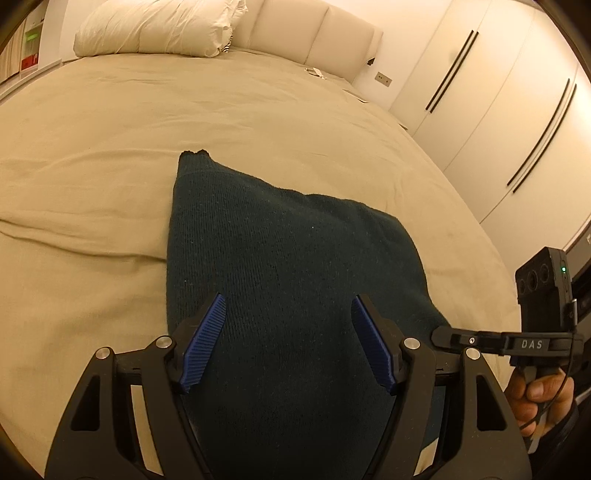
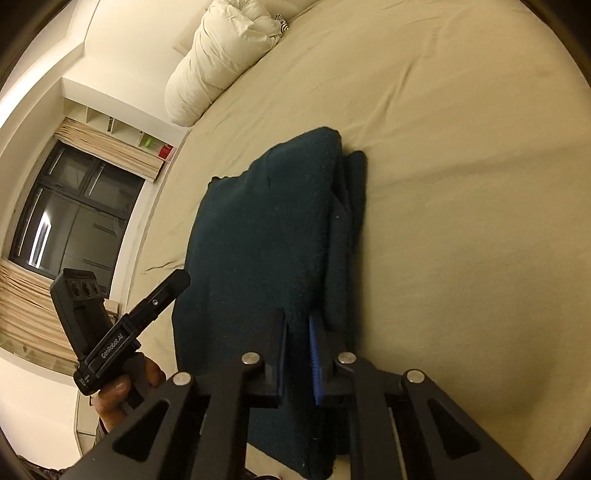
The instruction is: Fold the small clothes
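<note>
A dark green knitted garment [image 1: 280, 266] lies folded on the beige bed sheet [image 1: 92, 166]. My left gripper [image 1: 288, 343] hovers open over its near part, blue pads [image 1: 205, 339] spread wide with the cloth between and below them. In the right wrist view the garment [image 2: 266, 229] shows as a folded stack with layered edges on its right side. My right gripper [image 2: 297, 350] is shut on the garment's near edge, a fold of cloth pinched between the blue pads [image 2: 314, 362]. The other hand-held gripper shows at the edge of each view.
A white pillow [image 1: 155, 26] lies at the head of the bed by the padded headboard [image 1: 314, 33]. White wardrobe doors [image 1: 498, 92] stand to the right. A dark window with curtains [image 2: 74, 214] is beyond the bed's left edge.
</note>
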`<action>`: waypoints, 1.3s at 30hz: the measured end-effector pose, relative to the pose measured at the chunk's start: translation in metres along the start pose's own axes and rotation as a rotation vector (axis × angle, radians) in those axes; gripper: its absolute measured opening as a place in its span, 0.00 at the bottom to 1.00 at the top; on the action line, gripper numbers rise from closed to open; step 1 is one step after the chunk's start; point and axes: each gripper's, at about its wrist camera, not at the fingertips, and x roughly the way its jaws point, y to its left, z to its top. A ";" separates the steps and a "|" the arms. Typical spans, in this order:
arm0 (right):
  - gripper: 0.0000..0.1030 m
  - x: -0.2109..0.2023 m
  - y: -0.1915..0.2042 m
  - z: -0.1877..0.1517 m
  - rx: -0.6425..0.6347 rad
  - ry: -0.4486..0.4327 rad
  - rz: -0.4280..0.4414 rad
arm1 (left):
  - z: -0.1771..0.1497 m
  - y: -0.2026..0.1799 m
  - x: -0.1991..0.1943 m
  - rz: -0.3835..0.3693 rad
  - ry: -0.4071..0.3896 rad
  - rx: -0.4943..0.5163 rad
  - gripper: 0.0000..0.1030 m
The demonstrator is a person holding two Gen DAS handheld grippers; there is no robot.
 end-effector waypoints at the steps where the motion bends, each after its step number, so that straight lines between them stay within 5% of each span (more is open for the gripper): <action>1: 0.09 0.000 -0.001 -0.001 0.002 -0.004 -0.005 | -0.001 0.000 0.000 -0.004 0.002 0.005 0.67; 6: 0.07 0.001 -0.037 -0.008 0.106 -0.041 0.068 | -0.007 0.004 0.005 -0.021 0.007 0.022 0.67; 13: 0.10 -0.014 -0.025 -0.019 0.074 -0.080 0.077 | -0.005 0.013 -0.020 -0.033 -0.057 -0.017 0.67; 15: 0.19 -0.020 -0.015 -0.017 0.059 -0.090 0.115 | -0.007 0.015 -0.029 -0.031 -0.076 -0.011 0.67; 16: 0.34 -0.017 -0.009 -0.014 0.049 -0.084 0.118 | -0.008 0.015 -0.031 -0.028 -0.073 -0.013 0.67; 17: 0.39 -0.011 -0.005 -0.012 0.037 -0.074 0.104 | -0.010 0.016 -0.029 -0.024 -0.062 -0.013 0.67; 19: 0.38 0.002 -0.001 -0.012 0.023 -0.017 0.095 | -0.016 0.018 -0.024 -0.010 -0.034 -0.010 0.67; 21: 0.24 0.011 0.004 -0.019 -0.028 0.014 0.053 | -0.024 0.019 -0.025 0.010 -0.029 0.005 0.67; 22: 0.10 0.012 0.001 -0.022 -0.037 0.012 0.023 | -0.029 0.021 -0.023 0.025 -0.019 0.015 0.67; 25: 0.05 0.009 -0.025 -0.027 0.024 -0.021 0.057 | -0.045 0.037 -0.001 0.039 0.083 -0.010 0.69; 29: 0.08 0.006 -0.011 -0.025 -0.020 -0.009 0.040 | -0.052 0.041 -0.006 0.039 0.064 -0.021 0.68; 33: 0.24 -0.024 0.011 -0.008 -0.058 -0.080 -0.009 | -0.034 0.036 -0.036 0.079 -0.032 0.005 0.67; 36: 0.28 -0.028 0.024 0.010 -0.058 -0.123 0.089 | -0.011 0.034 -0.048 0.071 -0.098 0.006 0.67; 39: 0.28 0.008 0.037 0.028 -0.069 -0.072 0.200 | 0.013 0.028 -0.036 0.058 -0.123 0.029 0.67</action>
